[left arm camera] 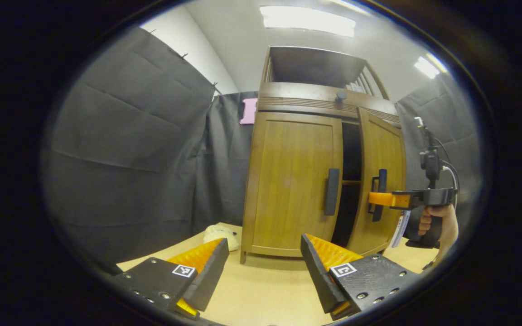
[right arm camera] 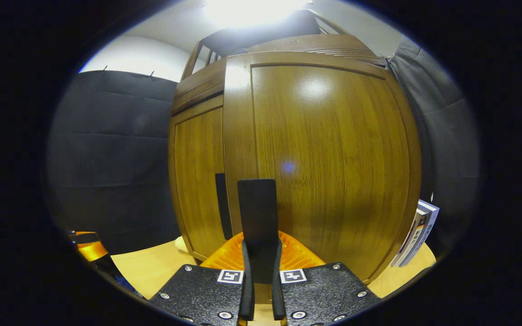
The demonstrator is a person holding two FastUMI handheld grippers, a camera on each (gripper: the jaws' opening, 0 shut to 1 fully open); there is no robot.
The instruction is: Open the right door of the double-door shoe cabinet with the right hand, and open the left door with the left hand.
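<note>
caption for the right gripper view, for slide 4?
Right gripper clamped on the right door's handle, right door pulled ajar; left door shut.

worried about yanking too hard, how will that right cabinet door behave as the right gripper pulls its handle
The right door looks like a rigid wooden panel, so it should swing stiffly, not flex. It already stands ajar, so it probably turns freely. The right gripper is shut on the slim right door handle, whose smooth bar might slip. The tall cabinet could shift on the table.

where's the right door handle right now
In the right gripper view the right door handle stands low at centre, clamped by the right gripper; the right door is ajar.
</note>
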